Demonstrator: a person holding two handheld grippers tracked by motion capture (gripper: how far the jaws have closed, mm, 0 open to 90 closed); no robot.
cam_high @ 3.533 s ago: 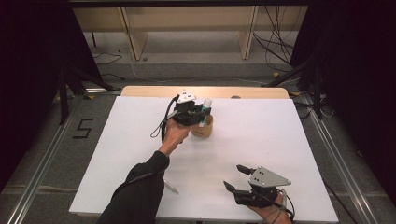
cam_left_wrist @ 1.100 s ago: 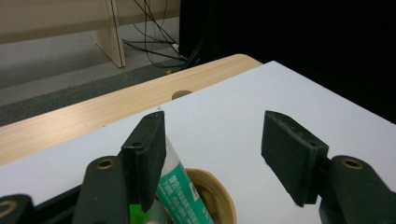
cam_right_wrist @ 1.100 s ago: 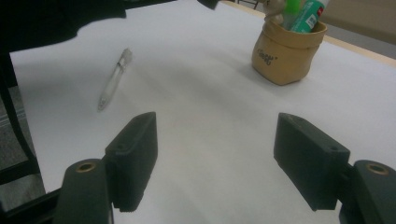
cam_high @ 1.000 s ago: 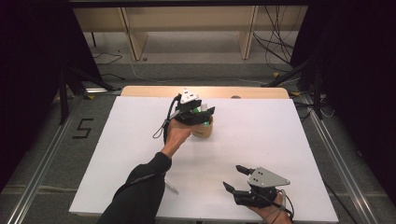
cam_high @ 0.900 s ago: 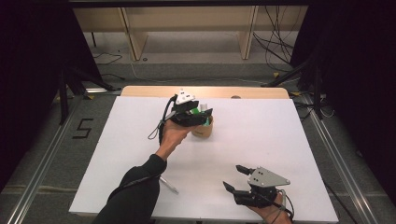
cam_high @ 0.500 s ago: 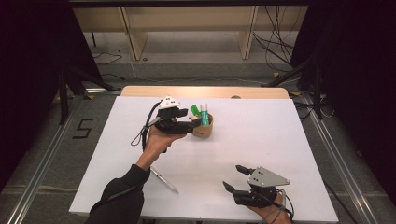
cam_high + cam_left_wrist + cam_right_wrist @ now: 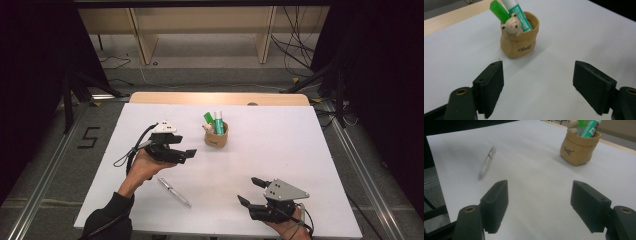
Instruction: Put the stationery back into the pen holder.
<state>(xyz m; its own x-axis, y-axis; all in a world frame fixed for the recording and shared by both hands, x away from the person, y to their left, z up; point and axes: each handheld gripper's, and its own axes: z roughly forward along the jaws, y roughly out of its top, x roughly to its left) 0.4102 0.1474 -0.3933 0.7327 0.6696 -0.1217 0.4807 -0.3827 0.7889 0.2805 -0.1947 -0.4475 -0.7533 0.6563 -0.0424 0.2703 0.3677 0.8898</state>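
The small tan paper-look pouch-shaped holder with a bear face on its rim (image 7: 216,136) stands upright on the white counter (image 7: 300,150), toward the far edge and about midway between the side edges. It carries two green-and-white tubes (image 7: 218,121) that lean out of its mouth, so it seems the collecting point for loose desk items.

The left gripper (image 7: 186,154) hangs just off the holder's near-left side, apart from it. Its fingers (image 7: 489,88) have just been opening and stand wide with nothing between them, which reads as a release finished and a pull-away from the holder.

A slim clear-and-silver pen (image 7: 174,192) lies flat near the near edge, left of centre, between the two hands and touching neither. It is probably next for the holder.

The right gripper (image 7: 251,191) rests low by the near right corner, its fingers (image 7: 494,205) also spread and empty, apparently parked out of the way.

The tubes' lower halves are hidden inside the holder, and their printing is too small to read. The right gripper view cuts off the tube tops and most of the bear. The script on the holder's front is blurred.
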